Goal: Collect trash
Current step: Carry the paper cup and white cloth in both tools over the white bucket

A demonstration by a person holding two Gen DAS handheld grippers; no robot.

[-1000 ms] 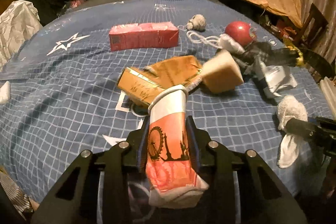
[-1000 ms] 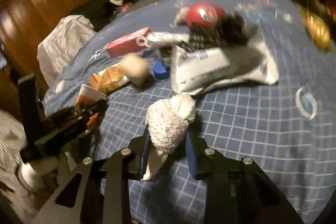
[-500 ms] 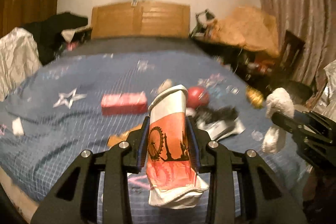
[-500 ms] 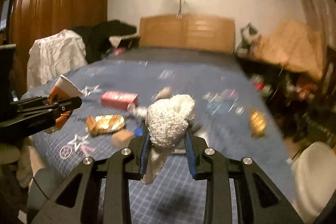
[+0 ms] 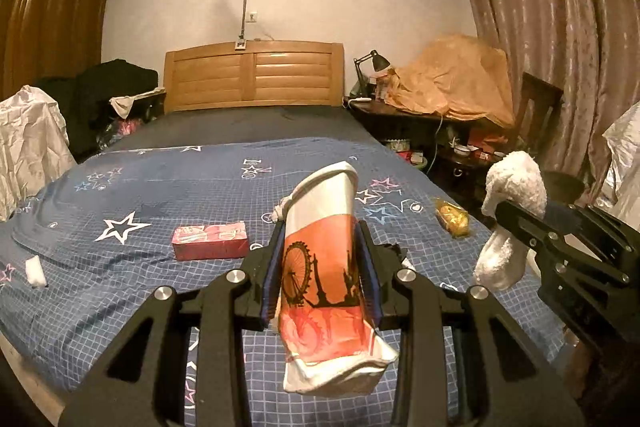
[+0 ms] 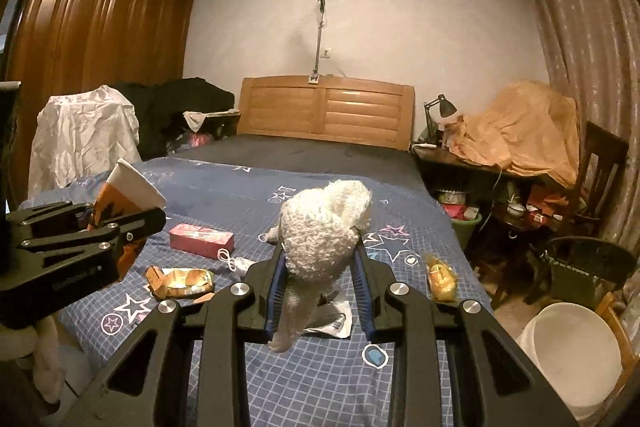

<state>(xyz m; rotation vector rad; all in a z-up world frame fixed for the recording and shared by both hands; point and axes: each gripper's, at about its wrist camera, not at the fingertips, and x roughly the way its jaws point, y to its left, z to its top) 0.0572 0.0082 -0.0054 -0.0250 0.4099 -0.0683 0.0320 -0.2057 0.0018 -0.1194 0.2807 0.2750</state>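
With both loads clear of the bed (image 5: 120, 187), you are in the carry step: each piece is picked and neither is dropped off yet. Your left hand-held gripper (image 5: 320, 267) is clamped on a crushed paper cup (image 5: 320, 247) printed with a Ferris wheel skyline; your right hand-held gripper (image 6: 320, 283) is clamped on a wad of white fluffy cloth (image 6: 324, 231), its tail dangling below the pads.

Next you need somewhere to unload. The white bucket (image 6: 572, 347) on the floor at the bed's right side looks the likeliest bin, though that is a guess; swing over it before you let go.

More waits on the blue star-print cover: a pink carton (image 5: 210, 235), a torn brown wrapper (image 6: 180, 279), a gold wrapper (image 6: 440, 277), a crumpled white packet (image 6: 332, 319) under your right pads. Beyond stand a wooden headboard (image 5: 256, 75), a wardrobe (image 6: 92, 47), and a cluttered desk (image 5: 420, 115).
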